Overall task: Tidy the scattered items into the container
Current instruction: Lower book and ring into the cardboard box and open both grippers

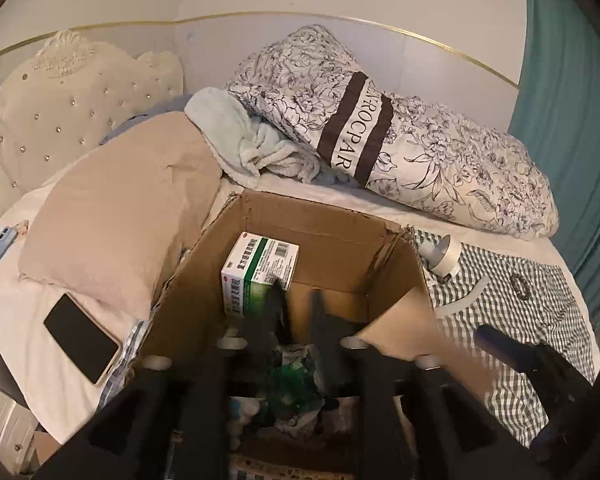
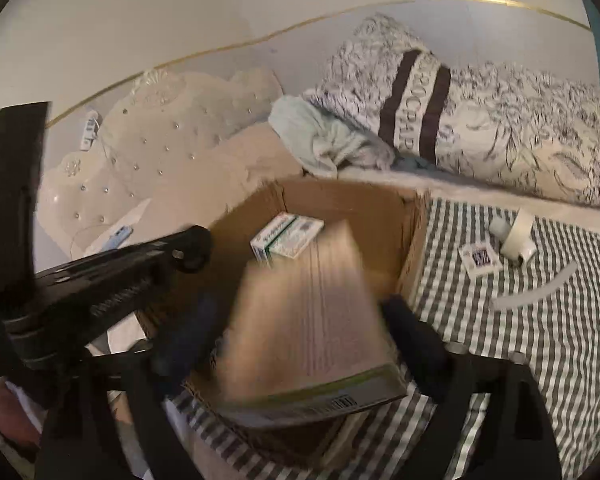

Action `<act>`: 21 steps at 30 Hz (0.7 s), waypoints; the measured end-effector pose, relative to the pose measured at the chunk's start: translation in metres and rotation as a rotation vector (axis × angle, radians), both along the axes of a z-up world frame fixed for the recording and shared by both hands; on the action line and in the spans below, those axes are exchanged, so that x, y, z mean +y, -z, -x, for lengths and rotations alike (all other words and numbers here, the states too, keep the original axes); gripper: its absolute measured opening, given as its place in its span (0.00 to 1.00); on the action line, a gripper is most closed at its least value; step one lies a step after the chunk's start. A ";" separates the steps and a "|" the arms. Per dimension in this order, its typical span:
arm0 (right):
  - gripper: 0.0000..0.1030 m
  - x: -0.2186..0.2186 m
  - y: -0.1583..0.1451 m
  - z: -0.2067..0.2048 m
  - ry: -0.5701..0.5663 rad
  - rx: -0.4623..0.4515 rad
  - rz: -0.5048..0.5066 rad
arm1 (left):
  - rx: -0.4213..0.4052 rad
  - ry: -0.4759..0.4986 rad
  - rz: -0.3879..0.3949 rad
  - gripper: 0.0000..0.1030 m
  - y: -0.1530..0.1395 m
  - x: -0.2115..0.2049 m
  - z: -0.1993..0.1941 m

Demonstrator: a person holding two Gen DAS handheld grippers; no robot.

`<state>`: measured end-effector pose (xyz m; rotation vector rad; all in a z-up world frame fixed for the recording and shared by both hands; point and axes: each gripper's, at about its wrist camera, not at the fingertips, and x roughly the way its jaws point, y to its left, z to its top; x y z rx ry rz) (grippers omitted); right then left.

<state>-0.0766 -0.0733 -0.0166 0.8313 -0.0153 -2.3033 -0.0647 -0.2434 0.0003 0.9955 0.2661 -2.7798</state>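
An open cardboard carton (image 1: 332, 240) stands on the bed. A green-and-white medicine box (image 1: 260, 276) sits tilted inside it against the far left wall, also seen in the right wrist view (image 2: 288, 236). My left gripper (image 1: 295, 298) hangs over the carton, open, its left fingertip just short of that box and nothing between the jaws. A large tan box (image 2: 312, 320), blurred, lies over the carton's near right edge between the jaws of my right gripper (image 2: 300, 308). That gripper stands wide open, and the pads do not appear to press the tan box.
On the checked cloth (image 2: 540, 340) right of the carton lie a tape roll (image 2: 518, 236), a small printed card box (image 2: 480, 260) and a white curved strip (image 2: 536, 284). A phone (image 1: 80, 340) and a beige pillow (image 1: 120, 232) lie left; a floral quilt (image 1: 440, 148) lies behind.
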 end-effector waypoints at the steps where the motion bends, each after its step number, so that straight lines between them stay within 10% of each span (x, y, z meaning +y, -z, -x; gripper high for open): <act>1: 0.94 0.000 -0.001 -0.001 0.006 0.024 -0.006 | 0.007 -0.016 0.004 0.91 -0.001 0.000 0.000; 11: 0.94 0.051 -0.005 -0.008 0.108 0.093 0.010 | 0.023 -0.016 -0.024 0.92 -0.007 0.025 -0.003; 21: 0.94 0.211 0.011 -0.002 0.420 0.039 -0.036 | 0.062 0.160 -0.047 0.93 0.005 0.139 0.000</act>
